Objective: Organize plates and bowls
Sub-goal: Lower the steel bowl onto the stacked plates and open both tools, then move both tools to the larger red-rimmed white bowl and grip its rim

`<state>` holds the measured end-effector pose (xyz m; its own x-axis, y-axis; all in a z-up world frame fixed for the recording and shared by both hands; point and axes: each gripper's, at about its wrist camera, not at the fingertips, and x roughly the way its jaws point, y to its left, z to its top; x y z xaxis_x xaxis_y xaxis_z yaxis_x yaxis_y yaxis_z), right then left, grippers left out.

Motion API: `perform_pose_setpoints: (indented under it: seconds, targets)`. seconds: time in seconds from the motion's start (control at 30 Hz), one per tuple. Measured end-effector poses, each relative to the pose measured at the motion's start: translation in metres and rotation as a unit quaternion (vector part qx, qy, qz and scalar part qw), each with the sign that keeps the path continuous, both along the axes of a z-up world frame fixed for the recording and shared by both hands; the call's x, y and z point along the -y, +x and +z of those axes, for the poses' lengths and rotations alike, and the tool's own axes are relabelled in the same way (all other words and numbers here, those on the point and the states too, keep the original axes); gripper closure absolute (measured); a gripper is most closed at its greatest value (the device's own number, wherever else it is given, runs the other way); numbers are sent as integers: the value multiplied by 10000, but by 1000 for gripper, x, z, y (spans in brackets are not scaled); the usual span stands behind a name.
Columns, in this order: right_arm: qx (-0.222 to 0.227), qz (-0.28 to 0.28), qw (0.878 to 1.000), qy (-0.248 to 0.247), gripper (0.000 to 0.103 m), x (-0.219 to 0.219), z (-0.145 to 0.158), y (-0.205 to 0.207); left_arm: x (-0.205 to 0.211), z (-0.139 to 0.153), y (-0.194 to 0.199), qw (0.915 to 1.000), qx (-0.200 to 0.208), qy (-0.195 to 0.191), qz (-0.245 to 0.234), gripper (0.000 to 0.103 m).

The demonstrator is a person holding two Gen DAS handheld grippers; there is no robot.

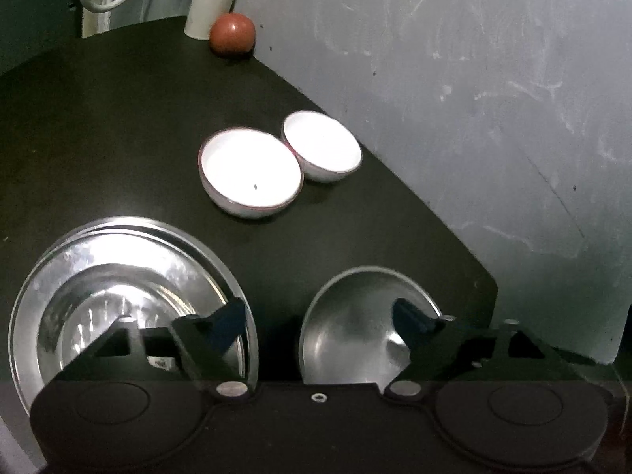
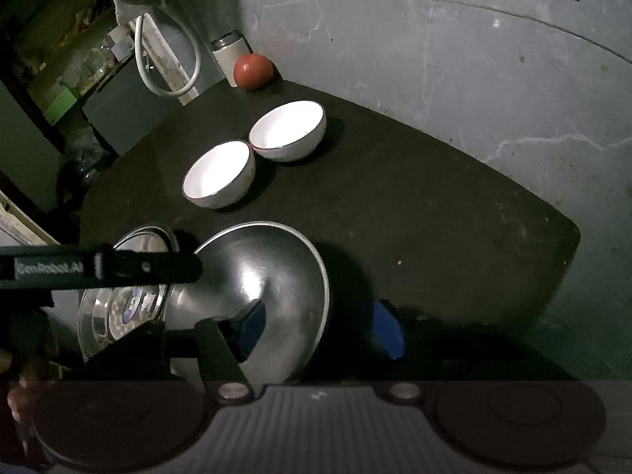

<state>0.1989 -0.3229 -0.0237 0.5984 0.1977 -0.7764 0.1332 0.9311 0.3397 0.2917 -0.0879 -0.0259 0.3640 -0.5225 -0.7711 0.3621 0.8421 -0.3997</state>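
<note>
Fingers of the left gripper stand wide apart above the dark counter, one tip over the rim of the large shiny steel plate, the other over the smaller grey metal bowl, clamping neither. The right gripper is likewise spread, its blue-padded fingers straddling that bowl's right rim without pressing it. Plate and bowl sit side by side at the near edge, mouths up. Beyond them two white ceramic bowls rest upright, rims touching, their pair running diagonally toward the grey wall. At the far corner stand a reddish-brown ball and a white cylindrical container.
</note>
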Motion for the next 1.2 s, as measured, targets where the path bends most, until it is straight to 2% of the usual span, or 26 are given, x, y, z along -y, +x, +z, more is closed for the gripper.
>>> perform_pose_setpoints:
  seconds: [0.13, 0.3, 0.37, 0.47, 0.7, 1.03, 1.2]
  targets:
    - [43, -48, 10000, 58, 19, 2, 1, 1, -6, 1, 8, 9996, 32, -137, 230, 1]
    - [108, -101, 9998, 117, 4, 3, 1, 3, -19, 3, 24, 9985, 49, -334, 423, 1]
    - [178, -151, 9996, 158, 0, 5, 3, 4, -25, 6, 33, 9981, 176, -327, 495, 1]
    - [282, -279, 9991, 137, 0, 8, 6, 9, -34, 12, 47, 9971, 516, -126, 539, 1]
    - [419, -500, 9979, -39, 0, 12, 11, 39, -38, 11, 93, 9939, 942, 470, 321, 1]
    - [238, -413, 9989, -16, 0, -6, 1, 91, -22, -10, 135, 9870, 925, 1178, -592, 1]
    - [138, -275, 9995, -40, 0, -21, -6, 114, -17, -19, 143, 9848, 803, 1371, -695, 1]
